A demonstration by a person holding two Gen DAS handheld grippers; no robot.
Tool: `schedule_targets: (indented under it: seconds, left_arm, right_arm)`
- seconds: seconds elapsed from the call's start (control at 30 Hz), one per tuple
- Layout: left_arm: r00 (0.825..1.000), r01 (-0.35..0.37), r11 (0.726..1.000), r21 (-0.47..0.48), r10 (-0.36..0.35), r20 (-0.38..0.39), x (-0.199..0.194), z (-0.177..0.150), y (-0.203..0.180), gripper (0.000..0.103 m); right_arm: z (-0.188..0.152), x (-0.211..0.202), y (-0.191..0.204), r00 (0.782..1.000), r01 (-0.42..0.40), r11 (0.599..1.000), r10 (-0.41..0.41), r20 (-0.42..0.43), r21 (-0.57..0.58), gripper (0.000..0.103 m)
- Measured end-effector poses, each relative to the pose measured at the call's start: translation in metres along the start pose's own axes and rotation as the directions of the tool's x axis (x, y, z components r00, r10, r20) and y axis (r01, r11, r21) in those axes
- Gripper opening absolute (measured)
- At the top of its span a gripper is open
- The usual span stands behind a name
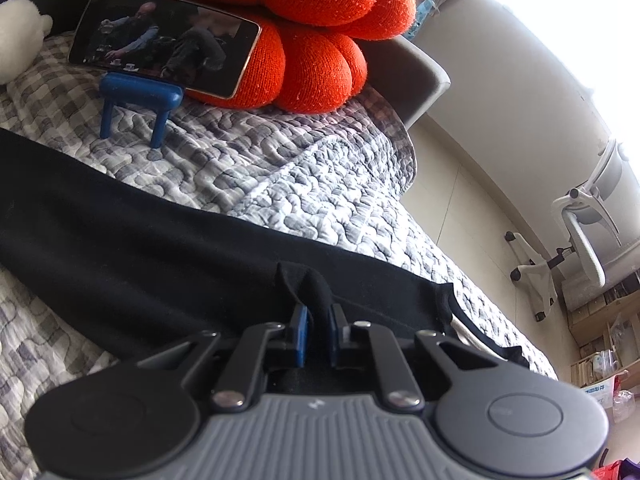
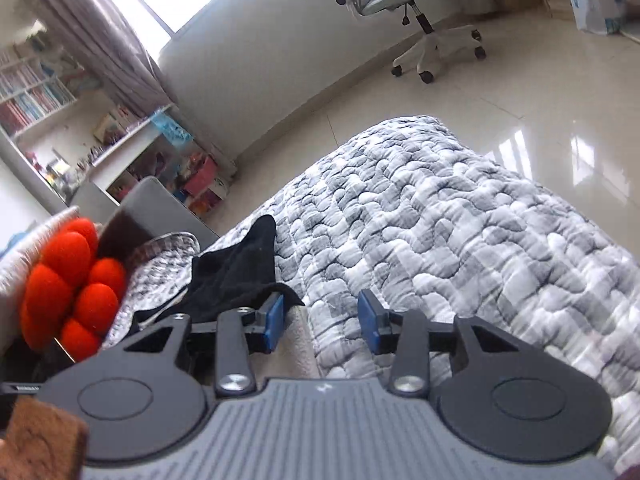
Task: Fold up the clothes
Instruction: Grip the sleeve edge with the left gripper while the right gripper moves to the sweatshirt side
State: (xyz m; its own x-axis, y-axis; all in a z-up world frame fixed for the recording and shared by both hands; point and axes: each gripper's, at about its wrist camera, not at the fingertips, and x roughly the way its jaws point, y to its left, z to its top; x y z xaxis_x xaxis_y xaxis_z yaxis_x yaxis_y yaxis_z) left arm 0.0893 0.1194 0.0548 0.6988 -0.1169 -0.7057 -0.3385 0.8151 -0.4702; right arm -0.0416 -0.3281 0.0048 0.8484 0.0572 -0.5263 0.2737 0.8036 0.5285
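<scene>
Left claw (image 1: 318, 330) clenched on a bunched fold of black garment (image 1: 160, 256), at the cloth's near edge on quilt (image 1: 320, 184); long axis running slantwise across quilt, up-left to down-right. Right claw (image 2: 322, 320) released, nothing between pads, over bare quilt, garment corner just beside its left pad (image 2: 274, 320). Judged next: right claw onto that corner

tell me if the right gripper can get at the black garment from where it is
Probably yes. The right gripper is open and holds nothing, and a loose end of the black garment lies on the quilt just beyond its left pad, with nothing between. The left gripper already pinches another part of it.
</scene>
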Motion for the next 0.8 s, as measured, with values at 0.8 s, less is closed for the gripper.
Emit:
schedule_targets:
  seconds: [0.8]
  left_arm:
    - [0.998, 0.000, 1.000, 0.015, 0.001, -0.068, 0.011, -0.006, -0.005, 0.012]
  right_arm:
    - [0.035, 0.048, 0.060, 0.995, -0.045, 0.958, 0.019, -0.095, -0.284, 0.047]
